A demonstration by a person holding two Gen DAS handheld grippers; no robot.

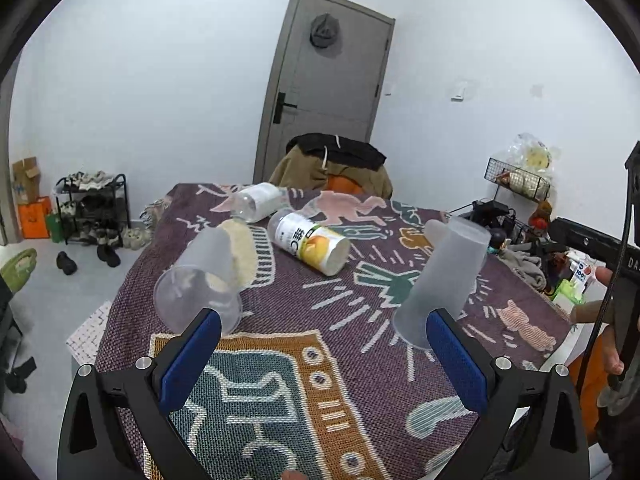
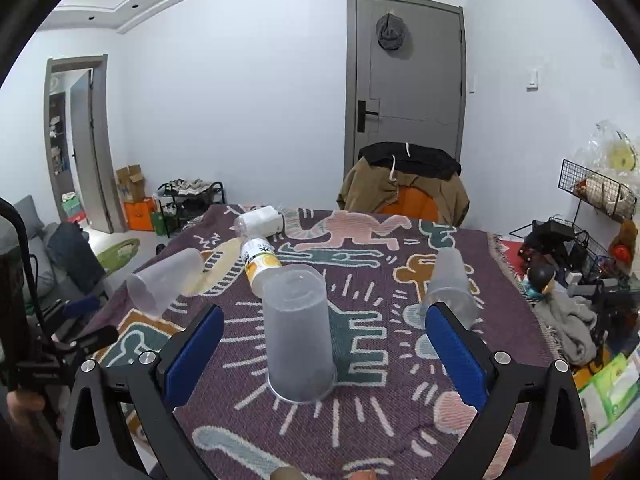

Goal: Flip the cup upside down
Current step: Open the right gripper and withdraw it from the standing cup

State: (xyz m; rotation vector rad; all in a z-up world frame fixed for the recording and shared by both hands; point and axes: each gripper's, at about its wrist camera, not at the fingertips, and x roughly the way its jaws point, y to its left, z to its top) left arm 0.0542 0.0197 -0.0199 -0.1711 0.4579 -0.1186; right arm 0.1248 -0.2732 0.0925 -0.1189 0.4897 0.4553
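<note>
Three translucent plastic cups sit on the patterned tablecloth point(image 2: 360, 420). The middle cup point(image 2: 298, 334) stands upside down, between my right gripper's open blue pads point(image 2: 194, 354); it also shows in the left wrist view point(image 1: 442, 280). A second cup point(image 2: 164, 284) lies on its side at the left, mouth toward me, also in the left wrist view point(image 1: 200, 280) just beyond the left pad. A third cup point(image 2: 450, 286) stands upside down at the right. My left gripper point(image 1: 324, 356) is open and empty. My right gripper point(image 2: 324, 354) is open.
Two plastic bottles lie on the cloth: an orange-labelled one point(image 1: 310, 246) and a clear white-labelled one point(image 1: 256, 200) behind it. A chair draped with a jacket point(image 2: 404, 184) stands at the far edge. Clutter and a wire rack point(image 2: 592, 192) sit to the right.
</note>
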